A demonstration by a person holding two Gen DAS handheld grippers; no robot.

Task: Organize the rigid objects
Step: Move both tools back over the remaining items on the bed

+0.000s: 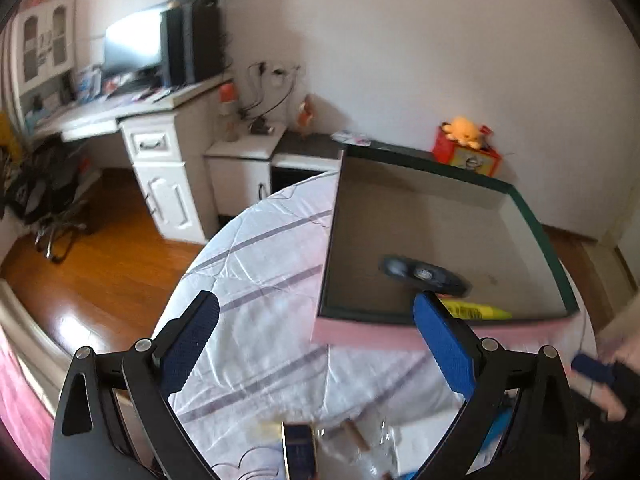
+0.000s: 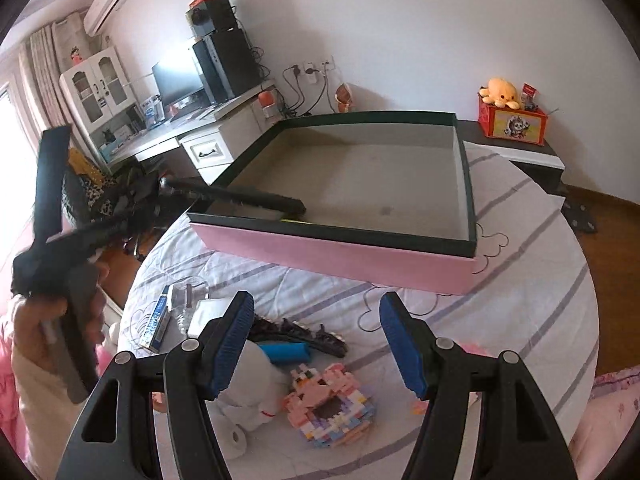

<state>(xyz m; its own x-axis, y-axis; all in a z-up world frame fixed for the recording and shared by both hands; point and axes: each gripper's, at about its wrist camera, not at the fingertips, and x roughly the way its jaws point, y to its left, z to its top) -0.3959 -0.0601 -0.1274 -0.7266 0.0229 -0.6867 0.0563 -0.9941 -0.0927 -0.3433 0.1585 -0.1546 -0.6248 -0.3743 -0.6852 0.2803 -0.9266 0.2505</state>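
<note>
In the box, a dark disc

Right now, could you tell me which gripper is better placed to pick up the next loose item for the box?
Right, probably. The right gripper is open just above the pile: blue roll, brick model. The left gripper is open at the box, nothing between its fingers.
</note>
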